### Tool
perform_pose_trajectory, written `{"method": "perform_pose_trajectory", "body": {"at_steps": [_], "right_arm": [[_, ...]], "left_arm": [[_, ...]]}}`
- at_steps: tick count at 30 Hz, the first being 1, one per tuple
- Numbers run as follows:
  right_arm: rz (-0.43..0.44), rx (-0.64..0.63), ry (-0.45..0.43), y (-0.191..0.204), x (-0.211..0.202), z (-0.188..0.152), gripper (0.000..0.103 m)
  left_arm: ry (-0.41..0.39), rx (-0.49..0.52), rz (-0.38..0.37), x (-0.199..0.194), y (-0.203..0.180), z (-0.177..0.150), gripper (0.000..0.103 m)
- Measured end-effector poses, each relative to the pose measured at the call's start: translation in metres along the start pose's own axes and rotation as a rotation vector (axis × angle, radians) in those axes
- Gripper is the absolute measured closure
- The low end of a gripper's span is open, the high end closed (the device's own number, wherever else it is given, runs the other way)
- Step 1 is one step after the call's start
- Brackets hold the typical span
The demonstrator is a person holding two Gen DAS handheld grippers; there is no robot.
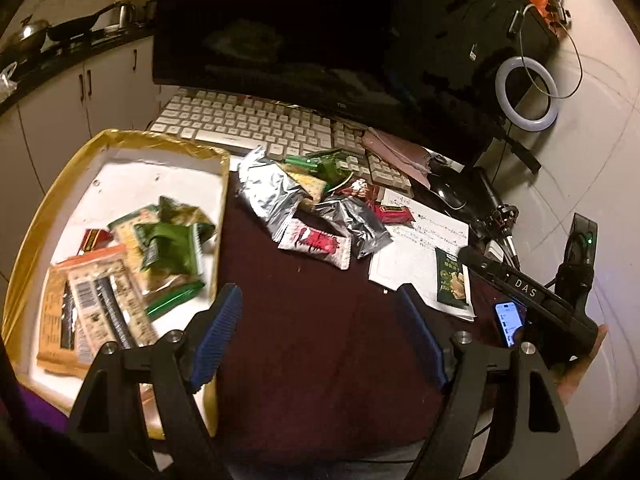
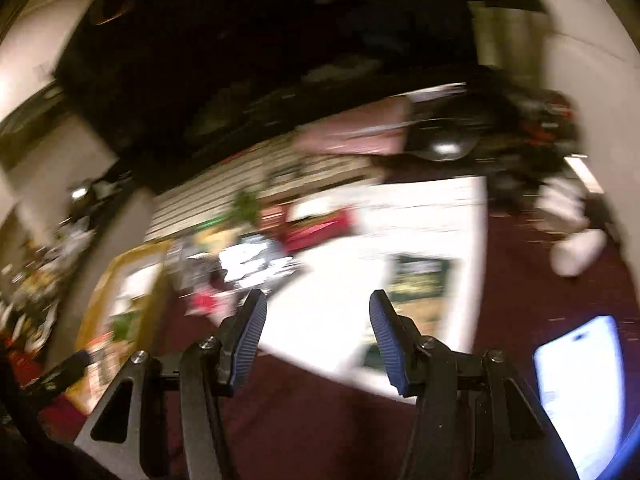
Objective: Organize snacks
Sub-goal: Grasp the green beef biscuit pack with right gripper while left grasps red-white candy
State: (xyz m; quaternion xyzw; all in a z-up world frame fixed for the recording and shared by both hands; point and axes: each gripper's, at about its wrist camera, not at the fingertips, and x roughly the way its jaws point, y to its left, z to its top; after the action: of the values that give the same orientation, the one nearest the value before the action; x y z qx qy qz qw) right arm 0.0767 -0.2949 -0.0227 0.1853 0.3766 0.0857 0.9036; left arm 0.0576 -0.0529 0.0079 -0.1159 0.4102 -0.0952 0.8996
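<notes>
Left wrist view shows the left gripper wide open and empty at lower centre, while the right gripper, equally agape and empty, faces the green snack packet at right, likely light, crinkly and slippery, best pinched across its flat middle.

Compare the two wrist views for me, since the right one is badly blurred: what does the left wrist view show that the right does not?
Only the left wrist view shows the ring light, the kitchen counter with pans and the tray's packets in detail. Only the right wrist view shows the phone large and a white blurred object on the cloth. Both show the green packet on the paper, the loose snack pile, the keyboard, and open, empty grippers: left gripper, right gripper.
</notes>
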Motion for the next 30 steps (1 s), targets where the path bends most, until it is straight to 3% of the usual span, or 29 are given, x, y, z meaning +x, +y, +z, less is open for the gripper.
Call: {"method": "perform_pose_trajectory", "body": {"at_steps": [7, 11, 15, 19, 22, 24, 27, 30], "right_arm": [[-0.142, 0.047, 0.015, -0.029, 0.017, -0.006, 0.052], [-0.149, 0.057, 0.065, -0.033, 0.036, -0.006, 0.052], [-0.176, 0.027, 0.058, -0.019, 0.043, -0.009, 0.052], [-0.243, -0.053, 0.060, -0.002, 0.048, -0.014, 0.057], [-0.236, -0.078, 0.059, -0.001, 0.048, -0.016, 0.064], [-0.223, -0.070, 0.057, -0.004, 0.047, -0.015, 0.068], [-0.158, -0.053, 0.055, -0.008, 0.046, -0.015, 0.077], [-0.120, -0.059, 0.061, -0.007, 0.046, -0.015, 0.079]], "left_arm": [[0.053, 0.008, 0.016, 0.016, -0.005, -0.001, 0.024], [0.096, -0.021, 0.028, 0.029, -0.003, 0.006, 0.024], [0.120, 0.001, 0.054, 0.055, -0.009, 0.021, 0.022], [0.159, 0.127, 0.203, 0.092, -0.023, 0.033, 0.023], [0.176, 0.310, 0.300, 0.107, -0.038, 0.037, 0.023], [0.195, 0.439, 0.290, 0.114, -0.046, 0.039, 0.023], [0.252, 0.544, 0.231, 0.123, -0.049, 0.041, 0.023], [0.312, 0.640, 0.166, 0.132, -0.051, 0.042, 0.023]]}}
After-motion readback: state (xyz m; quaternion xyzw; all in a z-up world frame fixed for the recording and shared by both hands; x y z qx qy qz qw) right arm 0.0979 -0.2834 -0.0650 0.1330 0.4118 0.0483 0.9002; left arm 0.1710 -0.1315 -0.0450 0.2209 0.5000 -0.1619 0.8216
